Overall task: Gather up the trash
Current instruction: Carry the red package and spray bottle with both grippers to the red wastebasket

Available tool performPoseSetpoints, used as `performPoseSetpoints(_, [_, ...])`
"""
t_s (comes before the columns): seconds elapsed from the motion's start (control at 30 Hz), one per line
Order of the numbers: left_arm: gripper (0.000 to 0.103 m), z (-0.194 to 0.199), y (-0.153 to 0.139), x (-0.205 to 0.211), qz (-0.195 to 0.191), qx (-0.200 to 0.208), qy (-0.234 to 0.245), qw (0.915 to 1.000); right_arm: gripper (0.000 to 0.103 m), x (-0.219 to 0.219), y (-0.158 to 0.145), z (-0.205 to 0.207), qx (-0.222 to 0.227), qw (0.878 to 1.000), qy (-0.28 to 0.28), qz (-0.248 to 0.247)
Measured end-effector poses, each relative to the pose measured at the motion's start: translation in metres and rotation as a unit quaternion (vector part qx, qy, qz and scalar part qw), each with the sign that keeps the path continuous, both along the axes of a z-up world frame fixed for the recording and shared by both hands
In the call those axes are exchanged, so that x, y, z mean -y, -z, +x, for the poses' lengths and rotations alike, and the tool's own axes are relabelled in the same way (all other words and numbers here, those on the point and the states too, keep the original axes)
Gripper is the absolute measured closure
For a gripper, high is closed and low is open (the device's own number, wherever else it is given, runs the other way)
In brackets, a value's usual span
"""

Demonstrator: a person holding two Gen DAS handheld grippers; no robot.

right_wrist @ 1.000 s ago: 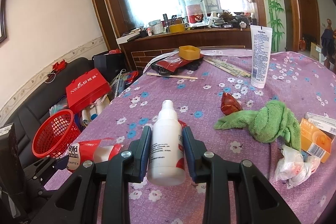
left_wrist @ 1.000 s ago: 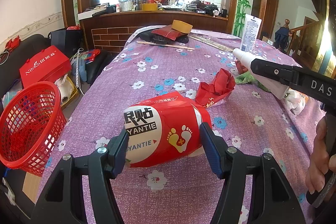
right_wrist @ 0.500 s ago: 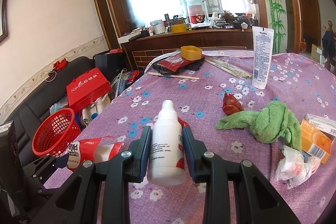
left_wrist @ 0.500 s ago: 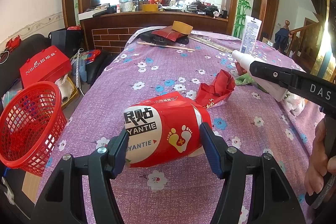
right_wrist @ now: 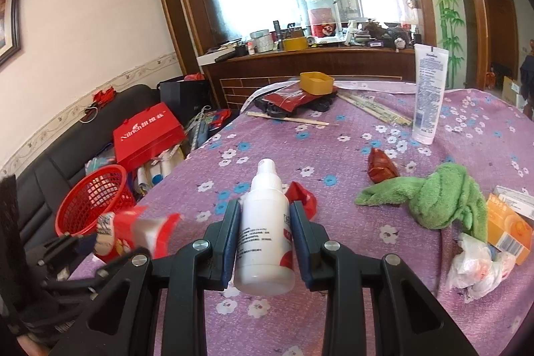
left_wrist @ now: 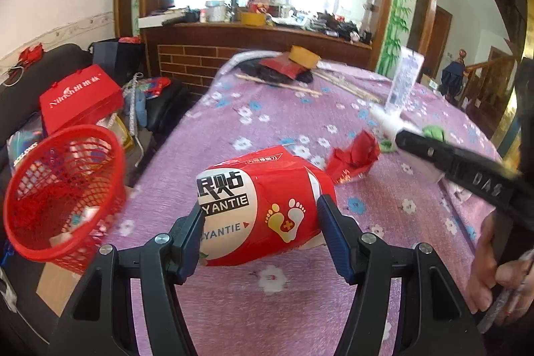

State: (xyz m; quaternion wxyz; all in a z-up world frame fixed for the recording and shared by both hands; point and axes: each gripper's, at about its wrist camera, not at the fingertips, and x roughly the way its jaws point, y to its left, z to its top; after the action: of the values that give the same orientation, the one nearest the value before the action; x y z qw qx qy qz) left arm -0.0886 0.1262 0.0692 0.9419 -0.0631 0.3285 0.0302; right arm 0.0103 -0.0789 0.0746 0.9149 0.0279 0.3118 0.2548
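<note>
My left gripper (left_wrist: pixel 260 216) is shut on a red and white foot-patch packet (left_wrist: pixel 257 206) and holds it above the purple flowered tablecloth (left_wrist: pixel 300 306). The packet shows blurred in the right wrist view (right_wrist: pixel 133 232). My right gripper (right_wrist: pixel 265 219) is shut on a small white bottle (right_wrist: pixel 265 236), also seen at the right of the left wrist view (left_wrist: pixel 393 129). A red mesh basket (left_wrist: pixel 63 192) stands off the table's left edge, to the left of the packet. A crumpled red wrapper (left_wrist: pixel 353 155) lies on the cloth behind the packet.
A green cloth (right_wrist: pixel 440 199), a dark red wrapper (right_wrist: pixel 382 169), an orange box (right_wrist: pixel 507 229) and a crumpled white bag (right_wrist: pixel 477 266) lie at the right. A white tube (right_wrist: pixel 427 89) stands further back. A red gift bag (right_wrist: pixel 147 135) sits on the black sofa.
My left gripper has swung left with the packet, so the red basket now sits closer and higher in its view. The right gripper with the bottle has shifted slightly.
</note>
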Motion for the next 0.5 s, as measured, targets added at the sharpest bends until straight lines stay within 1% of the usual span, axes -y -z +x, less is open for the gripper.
performPoseSetpoints(0.1, [0.040, -0.009, -0.012, -0.018, -0.009, 0.005, -0.012, 0.9999, 0.070, -0.003, 0.001, 0.001, -0.010, 1.000, -0.010, 0.006])
performPoseSetpoints(0.27, [0.040, -0.027, -0.029, -0.057, -0.011, 0.016, -0.047, 0.9987, 0.070, -0.018, -0.002, -0.003, -0.050, 0.997, -0.045, 0.032])
performPoseSetpoints(0.43, [0.040, -0.046, -0.035, -0.101, 0.007, 0.019, -0.097, 0.9951, 0.070, -0.045, -0.018, -0.015, -0.072, 0.993, -0.083, 0.048])
performPoseSetpoints(0.5, [0.040, -0.054, -0.034, -0.119, 0.006, 0.017, -0.117, 0.9930, 0.070, -0.058, -0.025, -0.019, -0.077, 0.991, -0.101, 0.053])
